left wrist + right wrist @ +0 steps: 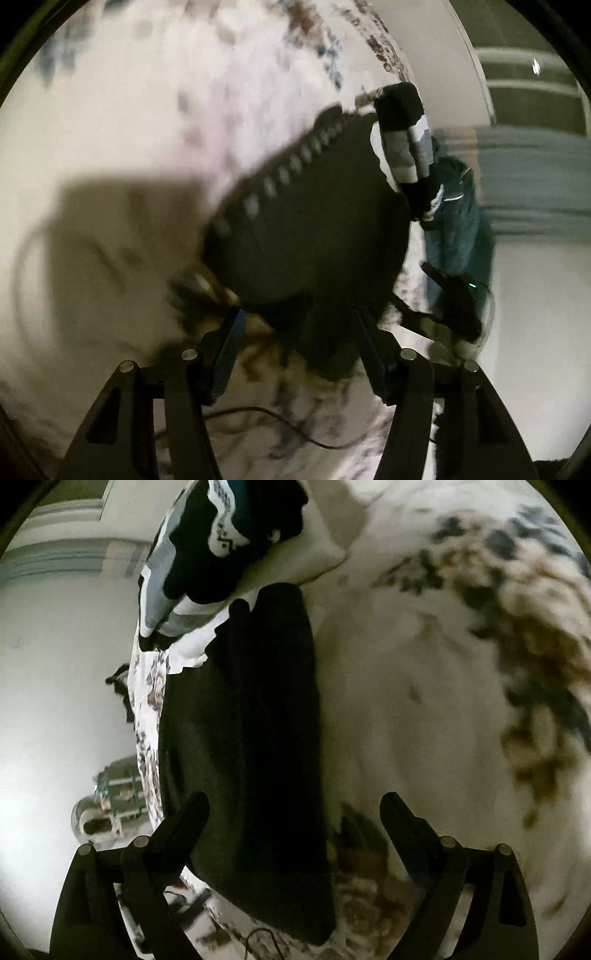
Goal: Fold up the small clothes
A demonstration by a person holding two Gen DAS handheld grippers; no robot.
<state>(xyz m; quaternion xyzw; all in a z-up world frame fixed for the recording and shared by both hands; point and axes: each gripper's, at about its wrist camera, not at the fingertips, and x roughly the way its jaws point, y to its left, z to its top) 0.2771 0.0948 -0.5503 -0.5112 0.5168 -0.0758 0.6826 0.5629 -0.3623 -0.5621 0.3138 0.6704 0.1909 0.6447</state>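
Observation:
A dark, nearly black small garment (314,229) lies on a white floral bedspread (129,129); a row of pale marks runs along its upper-left edge. My left gripper (295,321) is open just above its near edge, one finger on each side of the cloth. In the right wrist view the same dark garment (251,738) lies as a long folded strip. My right gripper (295,805) is open above its near end, with the left finger over the cloth and the right finger over the bedspread (406,701).
A pile of black, grey, white and teal clothes (410,147) lies at the bed's edge beyond the dark garment; it also shows in the right wrist view (207,554). A thin black cable (288,424) lies on the bedspread. The pale floor (55,683) lies past the bed's edge.

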